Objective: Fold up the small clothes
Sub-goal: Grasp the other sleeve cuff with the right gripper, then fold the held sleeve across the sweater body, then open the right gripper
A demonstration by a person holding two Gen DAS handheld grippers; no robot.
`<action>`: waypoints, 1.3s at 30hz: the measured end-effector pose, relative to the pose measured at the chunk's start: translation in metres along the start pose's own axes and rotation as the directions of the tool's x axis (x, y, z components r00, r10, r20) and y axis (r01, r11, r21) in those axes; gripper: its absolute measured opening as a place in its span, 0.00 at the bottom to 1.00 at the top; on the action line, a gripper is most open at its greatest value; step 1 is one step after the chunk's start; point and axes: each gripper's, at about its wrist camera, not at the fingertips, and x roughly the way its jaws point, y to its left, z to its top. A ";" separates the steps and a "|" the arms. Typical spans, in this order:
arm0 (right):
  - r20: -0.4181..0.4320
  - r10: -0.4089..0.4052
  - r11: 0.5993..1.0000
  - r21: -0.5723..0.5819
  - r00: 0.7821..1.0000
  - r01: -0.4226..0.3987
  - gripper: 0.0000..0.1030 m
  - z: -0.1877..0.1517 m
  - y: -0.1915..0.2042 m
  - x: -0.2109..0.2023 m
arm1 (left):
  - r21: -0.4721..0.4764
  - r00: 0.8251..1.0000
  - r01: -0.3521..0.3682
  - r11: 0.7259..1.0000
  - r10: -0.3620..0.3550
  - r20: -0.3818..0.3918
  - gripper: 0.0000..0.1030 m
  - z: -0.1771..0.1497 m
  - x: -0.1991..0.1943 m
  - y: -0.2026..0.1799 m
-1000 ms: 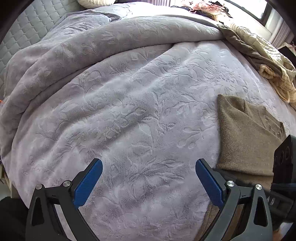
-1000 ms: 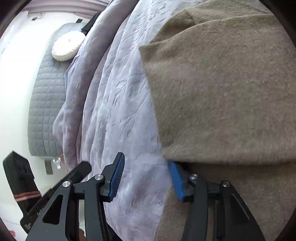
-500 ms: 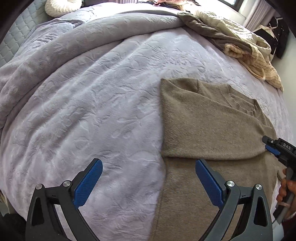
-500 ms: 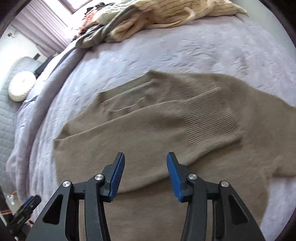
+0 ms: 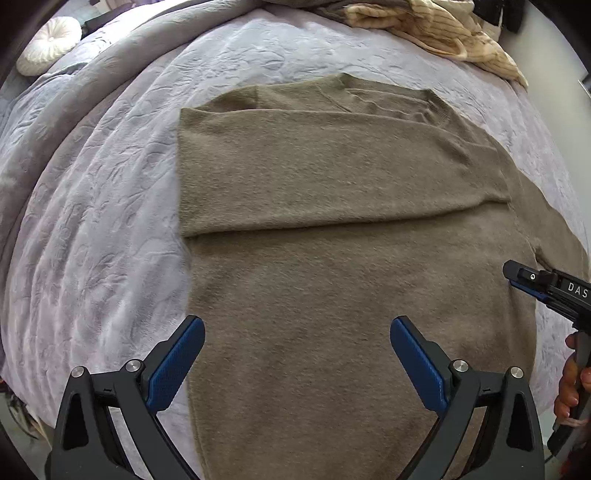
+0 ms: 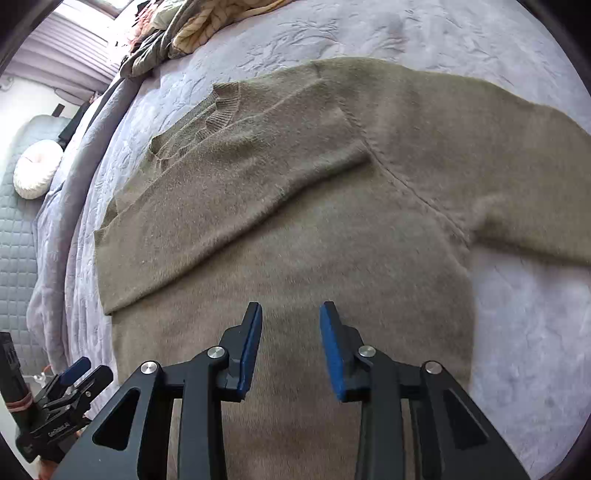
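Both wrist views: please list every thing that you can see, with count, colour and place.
sweater: one, olive-brown, flat on the bed, one sleeve folded across the chest
bedspread: one, pale lilac, under the sweater
clothes pile: one heap, cream and grey-brown, far edge of the bed
round cushion: one, white, by the headboard
headboard: one, grey, quilted
left tongs: blue pads, open, empty
right tongs: blue pads, open, empty
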 end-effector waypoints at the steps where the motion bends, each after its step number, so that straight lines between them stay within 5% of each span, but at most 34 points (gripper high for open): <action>1: -0.005 0.009 1.000 0.020 1.000 -0.009 0.38 -0.007 -0.009 -0.006 | 0.010 1.000 0.006 1.000 -0.006 -0.010 0.97 -0.001 -0.001 -0.007; 11: 0.012 0.082 0.969 0.232 0.997 -0.082 0.38 -0.044 -0.076 -0.037 | 0.100 0.995 0.058 0.993 -0.049 -0.089 0.97 -0.015 -0.007 -0.079; 22: 0.192 0.099 0.862 0.473 0.976 -0.181 0.39 -0.027 -0.178 -0.075 | 0.171 0.994 0.042 0.984 -0.024 -0.107 0.97 -0.001 -0.003 -0.130; 28: 0.324 0.052 0.754 0.607 0.945 -0.249 0.45 -0.020 -0.250 -0.101 | 0.188 0.992 0.040 0.981 -0.017 -0.121 0.97 0.005 0.006 -0.154; 35: 0.482 -0.019 0.606 0.703 0.876 -0.374 0.45 -0.014 -0.324 -0.127 | 0.210 0.990 0.045 0.977 -0.016 -0.141 0.97 0.007 0.015 -0.181; 39: 0.554 0.024 0.548 0.689 0.832 -0.475 0.44 -0.004 -0.342 -0.128 | 0.222 0.990 0.044 0.974 -0.012 -0.144 0.97 0.009 0.018 -0.193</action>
